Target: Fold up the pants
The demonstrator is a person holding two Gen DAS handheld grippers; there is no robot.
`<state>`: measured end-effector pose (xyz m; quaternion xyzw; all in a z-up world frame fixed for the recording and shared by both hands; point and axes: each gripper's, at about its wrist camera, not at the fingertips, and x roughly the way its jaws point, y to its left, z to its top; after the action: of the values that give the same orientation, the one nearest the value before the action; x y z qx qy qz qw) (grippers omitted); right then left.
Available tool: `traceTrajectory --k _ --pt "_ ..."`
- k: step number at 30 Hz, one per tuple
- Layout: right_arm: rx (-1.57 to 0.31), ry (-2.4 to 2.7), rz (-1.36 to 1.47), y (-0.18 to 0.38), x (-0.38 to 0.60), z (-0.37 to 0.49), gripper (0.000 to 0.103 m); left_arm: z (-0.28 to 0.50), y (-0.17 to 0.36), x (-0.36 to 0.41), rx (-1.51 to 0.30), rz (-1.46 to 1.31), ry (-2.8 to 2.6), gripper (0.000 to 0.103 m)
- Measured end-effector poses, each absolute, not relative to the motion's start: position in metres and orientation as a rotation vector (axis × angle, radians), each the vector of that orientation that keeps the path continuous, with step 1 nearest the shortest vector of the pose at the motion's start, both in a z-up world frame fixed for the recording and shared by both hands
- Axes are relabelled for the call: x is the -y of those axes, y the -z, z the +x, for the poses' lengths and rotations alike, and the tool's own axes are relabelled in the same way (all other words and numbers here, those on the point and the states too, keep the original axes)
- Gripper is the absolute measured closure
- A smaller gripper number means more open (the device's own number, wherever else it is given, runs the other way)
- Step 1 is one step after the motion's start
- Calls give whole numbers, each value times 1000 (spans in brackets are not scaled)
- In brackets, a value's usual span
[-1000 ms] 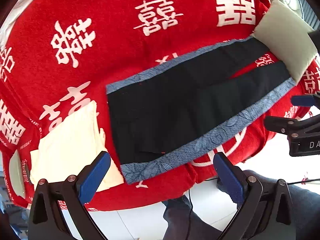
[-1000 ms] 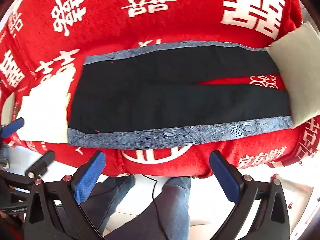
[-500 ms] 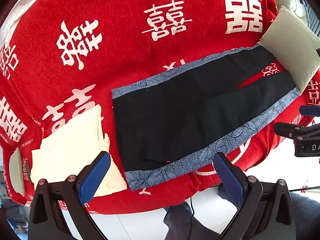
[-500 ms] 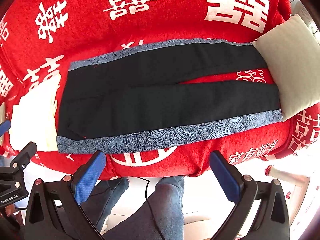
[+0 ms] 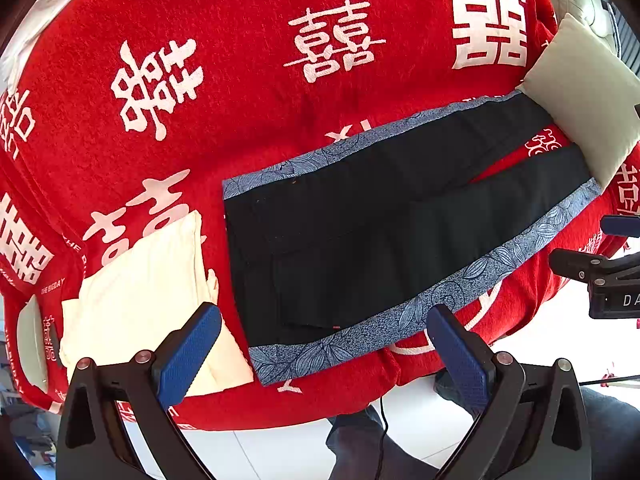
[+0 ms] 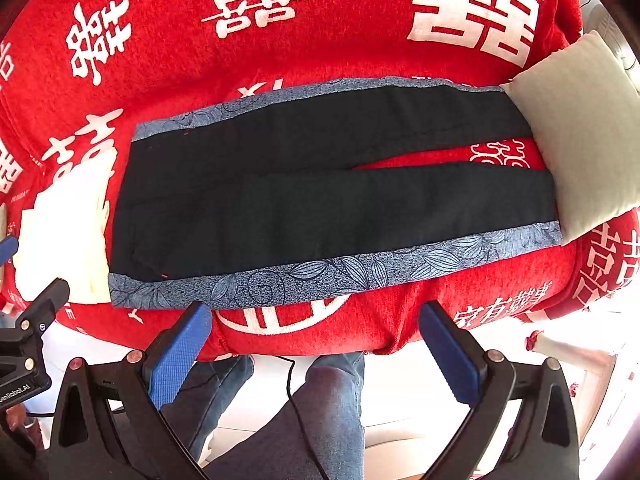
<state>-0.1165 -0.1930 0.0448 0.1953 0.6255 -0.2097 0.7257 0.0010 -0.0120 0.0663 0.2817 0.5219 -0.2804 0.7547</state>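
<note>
Pants (image 6: 320, 204) flat on the red blanket (image 6: 280, 40), both legs spread, waist by the cream cloth (image 5: 152, 292), hems at the pillow (image 6: 580, 140). No fold yet; everything left. Left gripper (image 5: 324, 354) and right gripper (image 6: 316, 350) hover short of the near edge, jaws wide, empty.

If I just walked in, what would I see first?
The big red blanket with white signs fills almost everything. In the middle lie the black pants, spread flat with blue leafy stripes along both long sides; the leg ends touch a pale pillow at the right, and a cream cloth lies by the waist. Both tongs, left and right, hang open at the blanket's near edge, holding nothing.
</note>
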Motion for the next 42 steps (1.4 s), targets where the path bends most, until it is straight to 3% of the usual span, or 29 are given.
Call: traceTrajectory --k 25,42 --pt "-1347 468 423 -48 201 -125 0 -4 -66 24 -1120 635 591 0" --pt "-1376 321 360 -39 240 -128 0 -15 -68 44 -1239 429 350 0"
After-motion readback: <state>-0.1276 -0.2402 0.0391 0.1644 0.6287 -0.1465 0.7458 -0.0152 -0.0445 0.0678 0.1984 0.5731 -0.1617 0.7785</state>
